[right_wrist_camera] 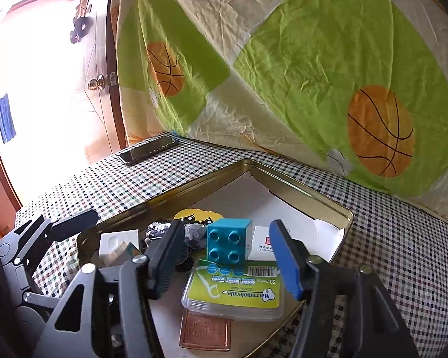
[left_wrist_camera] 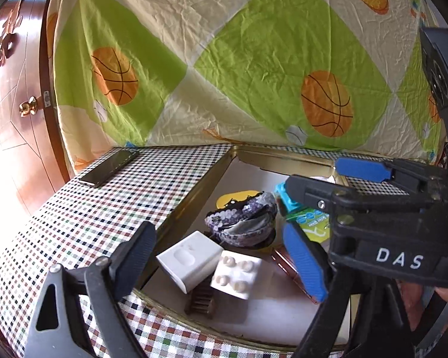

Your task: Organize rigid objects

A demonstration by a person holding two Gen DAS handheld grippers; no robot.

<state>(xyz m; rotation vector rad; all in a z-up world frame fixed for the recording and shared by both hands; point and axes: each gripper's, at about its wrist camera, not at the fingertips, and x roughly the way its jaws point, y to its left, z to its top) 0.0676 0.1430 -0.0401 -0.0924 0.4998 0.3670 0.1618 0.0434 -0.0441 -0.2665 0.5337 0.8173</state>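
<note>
A gold tin tray lined with white paper holds the objects. My left gripper stands open over a white studded brick, a white box and a purple sequined piece, its pads touching none of them. My right gripper is open too. A teal studded brick sits upright between its fingers, apart from both pads. In front of that brick lies a green floss-pick pack.
Also in the tray are a copper-coloured flat plate, a small white carton, a yellow round card and a brown comb. A phone lies on the checked tablecloth. A basketball-print sheet hangs behind.
</note>
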